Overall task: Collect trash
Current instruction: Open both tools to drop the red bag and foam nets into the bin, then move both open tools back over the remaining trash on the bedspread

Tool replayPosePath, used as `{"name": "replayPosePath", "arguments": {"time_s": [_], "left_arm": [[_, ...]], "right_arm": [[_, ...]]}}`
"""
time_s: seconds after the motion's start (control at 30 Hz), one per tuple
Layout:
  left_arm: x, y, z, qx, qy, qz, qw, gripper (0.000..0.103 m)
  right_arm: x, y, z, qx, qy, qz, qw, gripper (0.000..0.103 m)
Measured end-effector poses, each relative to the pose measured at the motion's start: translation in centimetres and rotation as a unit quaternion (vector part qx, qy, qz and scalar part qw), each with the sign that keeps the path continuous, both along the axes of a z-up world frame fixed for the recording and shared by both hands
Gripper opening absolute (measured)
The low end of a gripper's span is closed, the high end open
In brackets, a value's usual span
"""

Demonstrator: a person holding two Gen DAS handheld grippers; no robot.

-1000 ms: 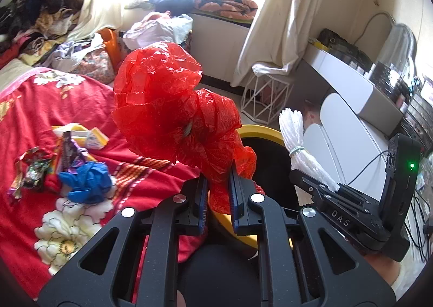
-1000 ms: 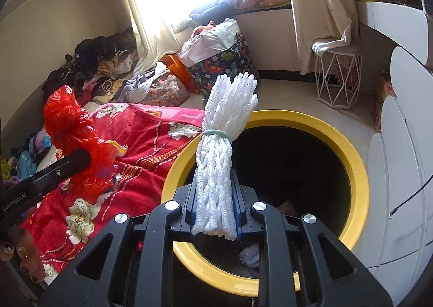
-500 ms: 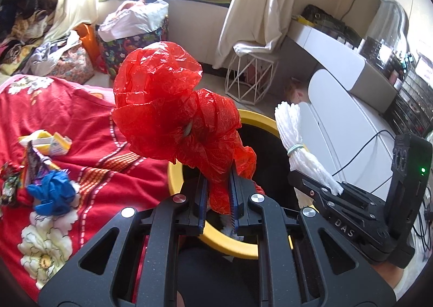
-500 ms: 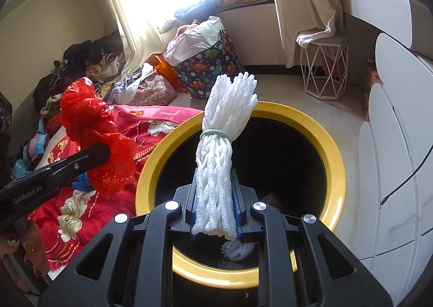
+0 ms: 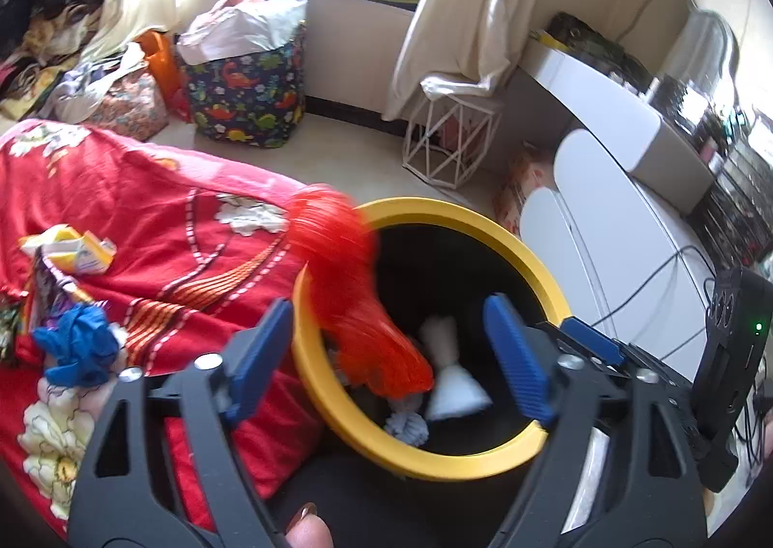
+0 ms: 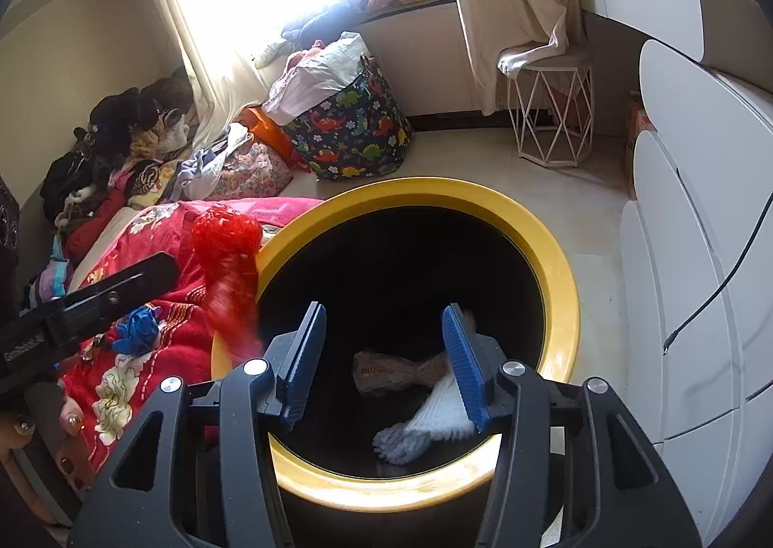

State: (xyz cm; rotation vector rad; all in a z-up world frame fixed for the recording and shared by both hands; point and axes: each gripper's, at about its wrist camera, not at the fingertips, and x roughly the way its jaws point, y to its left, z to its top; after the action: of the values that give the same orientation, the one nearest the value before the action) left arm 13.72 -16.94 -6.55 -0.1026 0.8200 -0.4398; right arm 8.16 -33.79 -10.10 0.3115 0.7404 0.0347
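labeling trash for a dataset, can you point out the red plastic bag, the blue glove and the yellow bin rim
red plastic bag point(image 5: 338, 253): left wrist view, blurred upper bulge.
blue glove point(image 5: 77, 347): left wrist view, middle of the crumpled wad.
yellow bin rim point(image 6: 555, 267): right wrist view, right side of the ring.

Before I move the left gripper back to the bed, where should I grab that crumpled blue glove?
Pinch the raised, bunched middle of the crumpled blue glove from straight above. It lies as a loose wad on the red floral bedspread, with folds standing proud, apart from the yellow and white carton.

Left gripper body: partial "GenRobot.AI"; wrapper print illegible.
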Motion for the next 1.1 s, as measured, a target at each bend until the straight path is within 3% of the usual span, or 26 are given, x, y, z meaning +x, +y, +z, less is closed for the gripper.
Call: {"name": "replayPosePath", "arguments": {"time_s": [0.13, 0.47, 0.73, 1.1], "left_arm": [[-0.4, 1.8, 0.4, -0.004, -0.01, 0.023, 0.9997, 0.084], [-1.5, 5.6, 1.6, -0.006, -0.044, 0.067, 0.9968, 0.084], [-1.8, 8.8, 3.1, -0.002, -0.076, 0.102, 0.9919, 0.084], [-1.7, 14.1, 3.8, -0.004, -0.085, 0.158, 0.9838, 0.084]], "right_arm": [[0.0, 0.6, 0.3, -0.006, -0.006, 0.005, 1.0, 0.053], [0.0, 3.3, 1.9, -0.014, -0.03, 0.032, 0.999, 0.059], [0.5, 7.2, 3.5, -0.021, -0.049, 0.077, 0.996, 0.059], [1.6, 12.8, 4.2, -0.039, -0.057, 0.143, 0.987, 0.061]]}}
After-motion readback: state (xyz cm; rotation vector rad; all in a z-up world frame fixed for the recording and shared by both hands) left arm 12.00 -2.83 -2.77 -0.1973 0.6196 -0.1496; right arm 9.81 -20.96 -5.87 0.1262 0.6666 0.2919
